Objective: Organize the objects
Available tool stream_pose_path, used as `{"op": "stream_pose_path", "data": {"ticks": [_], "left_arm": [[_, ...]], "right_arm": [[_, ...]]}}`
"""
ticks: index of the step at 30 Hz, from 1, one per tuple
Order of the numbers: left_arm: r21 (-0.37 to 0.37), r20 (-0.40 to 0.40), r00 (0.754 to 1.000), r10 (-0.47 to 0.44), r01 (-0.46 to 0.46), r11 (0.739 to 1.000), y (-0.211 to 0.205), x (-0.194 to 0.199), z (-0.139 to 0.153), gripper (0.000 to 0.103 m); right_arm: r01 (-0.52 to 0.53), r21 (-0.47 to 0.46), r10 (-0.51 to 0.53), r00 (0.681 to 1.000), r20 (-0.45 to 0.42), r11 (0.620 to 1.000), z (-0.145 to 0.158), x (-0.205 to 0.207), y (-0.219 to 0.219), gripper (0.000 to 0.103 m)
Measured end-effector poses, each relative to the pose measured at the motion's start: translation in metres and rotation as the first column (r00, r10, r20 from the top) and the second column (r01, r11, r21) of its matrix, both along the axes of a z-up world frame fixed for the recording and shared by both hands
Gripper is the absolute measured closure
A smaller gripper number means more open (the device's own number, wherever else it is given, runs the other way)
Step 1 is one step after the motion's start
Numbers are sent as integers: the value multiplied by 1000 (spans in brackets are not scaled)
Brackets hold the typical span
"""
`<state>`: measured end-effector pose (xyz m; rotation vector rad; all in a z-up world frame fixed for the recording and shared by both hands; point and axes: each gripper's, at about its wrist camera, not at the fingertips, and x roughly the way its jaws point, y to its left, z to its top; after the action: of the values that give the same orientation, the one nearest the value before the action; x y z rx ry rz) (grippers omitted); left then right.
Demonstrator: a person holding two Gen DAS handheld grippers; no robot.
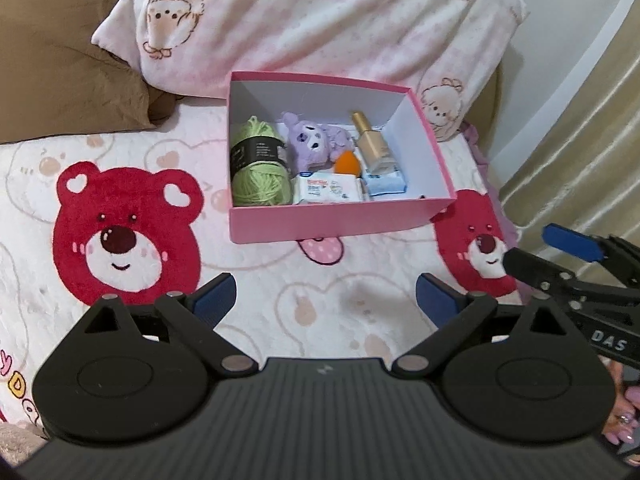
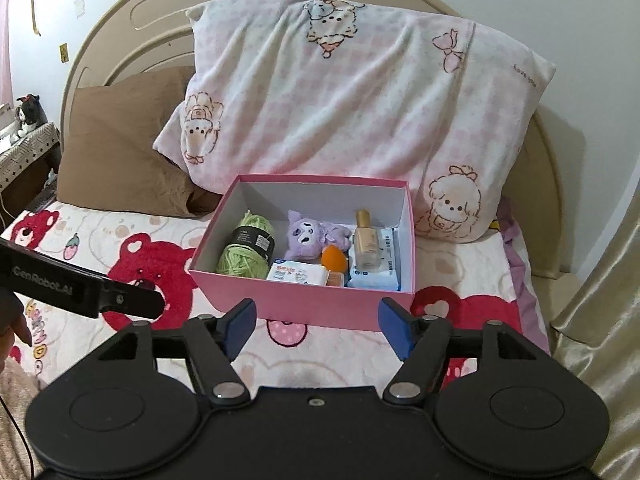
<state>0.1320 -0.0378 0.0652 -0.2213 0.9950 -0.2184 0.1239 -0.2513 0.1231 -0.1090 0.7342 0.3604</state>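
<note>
An open pink box (image 1: 320, 220) (image 2: 312, 304) stands on the bear-print blanket (image 1: 120, 240). Inside lie green yarn (image 1: 258, 168) (image 2: 244, 252), a purple plush (image 1: 312, 142) (image 2: 308, 236), an orange sponge (image 1: 347, 164) (image 2: 334, 258), a foundation bottle (image 1: 370, 144) (image 2: 366, 240), a white wipes pack (image 1: 328, 190) (image 2: 298, 274) and a blue tissue pack (image 1: 386, 184) (image 2: 384, 276). My left gripper (image 1: 325, 298) hovers in front of the box, open and empty. My right gripper (image 2: 318, 320) is also open and empty just before the box's front wall; it shows at the right in the left wrist view (image 1: 548, 250).
A pink-checked pillow (image 2: 360, 92) leans on the headboard (image 2: 120, 20) right behind the box, a brown pillow (image 2: 120, 152) to its left. A gold curtain (image 2: 600, 320) hangs along the right bedside. A nightstand with a plush toy (image 2: 24, 120) stands at the far left.
</note>
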Motion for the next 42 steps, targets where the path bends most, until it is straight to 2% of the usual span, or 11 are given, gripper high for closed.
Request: {"op": "stream_pose_path", "data": {"ticks": [5, 20, 30, 37, 42], "left_arm": [[2, -6, 1000, -28, 28, 1000, -6, 4, -10, 5], [77, -25, 1000, 18, -16, 997, -6, 1, -35, 4], [113, -42, 998, 44, -39, 993, -6, -9, -36, 0], [182, -67, 996, 59, -46, 982, -10, -12, -31, 0], [177, -71, 996, 61, -48, 983, -9, -18, -27, 0]], "right_arm": [[42, 19, -41, 998, -36, 999, -13, 5, -5, 24], [107, -21, -108, 991, -72, 994, -37, 14, -12, 18], [105, -35, -107, 992, -60, 994, -37, 6, -7, 9], [129, -61, -133, 988, -77, 990, -39, 3, -4, 9], [146, -56, -151, 983, -101, 988, -42, 1, -2, 9]]}}
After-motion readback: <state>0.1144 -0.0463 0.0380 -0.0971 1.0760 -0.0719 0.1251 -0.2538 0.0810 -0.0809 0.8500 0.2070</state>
